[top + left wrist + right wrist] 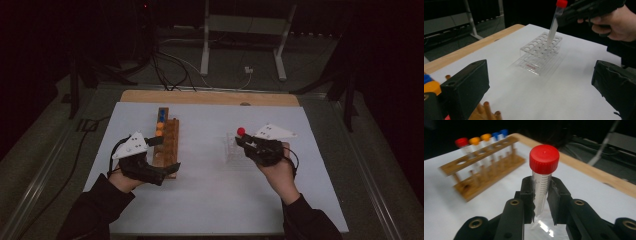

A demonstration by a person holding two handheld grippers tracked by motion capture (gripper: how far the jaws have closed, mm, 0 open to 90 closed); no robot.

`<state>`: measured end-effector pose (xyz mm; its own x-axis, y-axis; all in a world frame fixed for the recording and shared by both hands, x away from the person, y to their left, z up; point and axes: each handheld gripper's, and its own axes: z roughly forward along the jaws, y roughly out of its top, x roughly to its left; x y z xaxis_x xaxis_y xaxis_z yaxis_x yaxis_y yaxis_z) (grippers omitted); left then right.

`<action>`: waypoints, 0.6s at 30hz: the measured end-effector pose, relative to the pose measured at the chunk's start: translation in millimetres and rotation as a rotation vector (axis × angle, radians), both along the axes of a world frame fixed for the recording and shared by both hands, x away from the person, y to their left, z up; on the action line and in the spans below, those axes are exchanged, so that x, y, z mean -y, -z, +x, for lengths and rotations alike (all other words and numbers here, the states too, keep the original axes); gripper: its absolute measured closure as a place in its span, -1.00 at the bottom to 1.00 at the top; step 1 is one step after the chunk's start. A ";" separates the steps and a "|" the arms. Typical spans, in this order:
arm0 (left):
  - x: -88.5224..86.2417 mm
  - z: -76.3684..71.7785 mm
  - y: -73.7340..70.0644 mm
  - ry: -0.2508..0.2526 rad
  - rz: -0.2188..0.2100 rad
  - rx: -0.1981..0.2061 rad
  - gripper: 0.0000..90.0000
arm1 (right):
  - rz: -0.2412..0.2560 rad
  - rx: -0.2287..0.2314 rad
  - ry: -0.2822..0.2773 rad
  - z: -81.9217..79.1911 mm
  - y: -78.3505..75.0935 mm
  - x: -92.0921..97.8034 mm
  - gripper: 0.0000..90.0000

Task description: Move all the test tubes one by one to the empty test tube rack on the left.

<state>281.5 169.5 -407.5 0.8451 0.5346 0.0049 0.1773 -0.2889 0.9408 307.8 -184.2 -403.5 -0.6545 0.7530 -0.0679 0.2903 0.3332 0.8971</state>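
Right gripper (541, 202) tight on red-cap tube (543, 180), tip in clear rack (541, 51).

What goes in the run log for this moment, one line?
right gripper: shut on red-capped tube | tube tip in clear rack | left gripper: open, at wooden rack

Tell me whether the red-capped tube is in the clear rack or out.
In: the tube, held by the right gripper, has its tip in a hole of the rack.

Graduation marks on red-capped tube (541, 192), numbers unreadable. Small red print on clear rack (532, 66) base, illegible.
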 end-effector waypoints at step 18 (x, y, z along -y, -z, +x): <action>38.7 -10.8 3.7 0.106 0.024 -0.007 -0.82 | -0.061 -0.083 -0.207 -29.8 31.4 -50.8 0.65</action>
